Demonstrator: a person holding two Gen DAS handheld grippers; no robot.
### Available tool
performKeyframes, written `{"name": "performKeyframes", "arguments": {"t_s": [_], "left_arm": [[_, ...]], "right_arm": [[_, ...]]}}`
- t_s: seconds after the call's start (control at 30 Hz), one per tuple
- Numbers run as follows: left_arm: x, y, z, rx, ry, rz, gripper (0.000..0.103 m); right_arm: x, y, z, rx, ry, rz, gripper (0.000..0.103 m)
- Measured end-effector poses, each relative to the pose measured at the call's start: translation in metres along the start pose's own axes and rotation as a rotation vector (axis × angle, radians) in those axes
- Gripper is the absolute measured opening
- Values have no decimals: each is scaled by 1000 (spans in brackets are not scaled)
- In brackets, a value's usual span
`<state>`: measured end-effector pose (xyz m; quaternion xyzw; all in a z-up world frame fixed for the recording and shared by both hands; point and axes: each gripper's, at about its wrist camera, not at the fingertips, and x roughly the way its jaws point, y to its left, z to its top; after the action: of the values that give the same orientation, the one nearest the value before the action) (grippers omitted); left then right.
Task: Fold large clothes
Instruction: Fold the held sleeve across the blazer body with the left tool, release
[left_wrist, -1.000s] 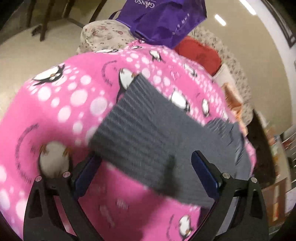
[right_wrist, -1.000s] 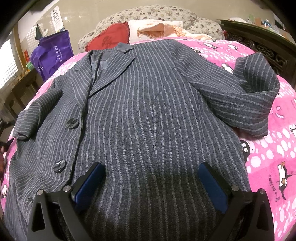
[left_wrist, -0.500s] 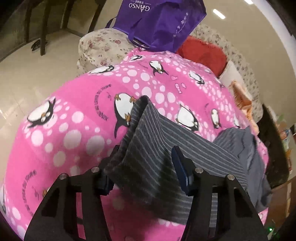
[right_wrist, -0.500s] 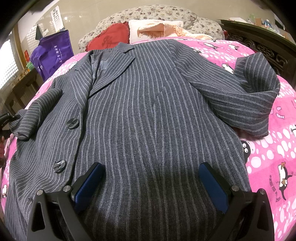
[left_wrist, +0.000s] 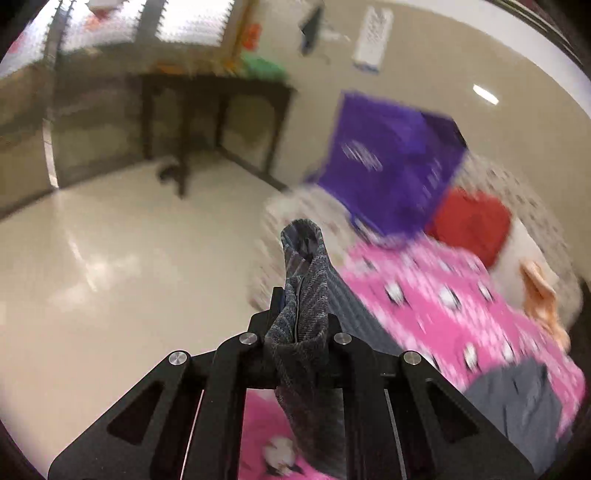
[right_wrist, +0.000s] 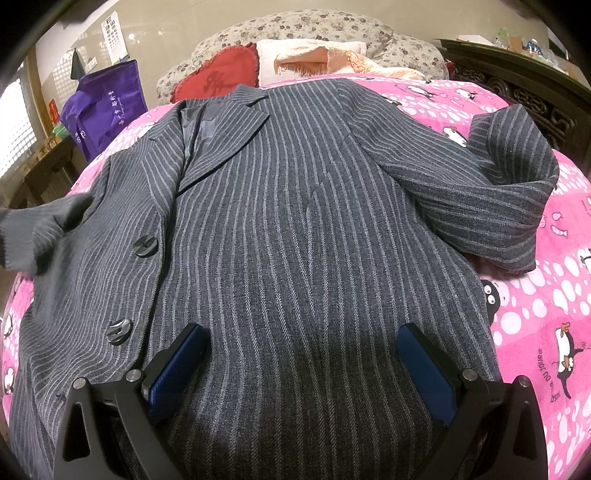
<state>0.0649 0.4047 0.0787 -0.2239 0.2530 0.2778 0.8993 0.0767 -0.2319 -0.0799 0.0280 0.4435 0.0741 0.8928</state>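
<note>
Sleeve cuff (left_wrist: 303, 280) pinched tight in my left gripper (left_wrist: 300, 332), raised above bed's left edge. My right gripper (right_wrist: 301, 360) spread wide over striped jacket (right_wrist: 295, 221), flat on pink blanket (right_wrist: 535, 314).

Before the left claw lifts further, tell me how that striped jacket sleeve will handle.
Likely floppy: the sleeve bunches and droops where the left claw pinches it. Probably fairly heavy cloth, since the jacket looks thick and woven. Likely to drag the jacket body along.

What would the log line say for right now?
left gripper: shut on sleeve, lifted | right gripper: open over striped jacket | pink blanket underneath
</note>
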Motion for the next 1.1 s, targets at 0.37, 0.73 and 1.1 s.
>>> {"name": "performKeyframes", "arguments": {"t_s": [0.37, 0.73, 1.1], "left_arm": [[-26, -169, -56, 253, 115, -433, 9], [7, -343, -272, 623, 437, -406, 16], [-59, -257, -243, 545, 337, -523, 52]], "right_arm": [[0, 0, 0, 0, 0, 0, 103], [-1, 2, -1, 1, -1, 2, 103], [0, 2, 1, 1, 16, 1, 103]]}}
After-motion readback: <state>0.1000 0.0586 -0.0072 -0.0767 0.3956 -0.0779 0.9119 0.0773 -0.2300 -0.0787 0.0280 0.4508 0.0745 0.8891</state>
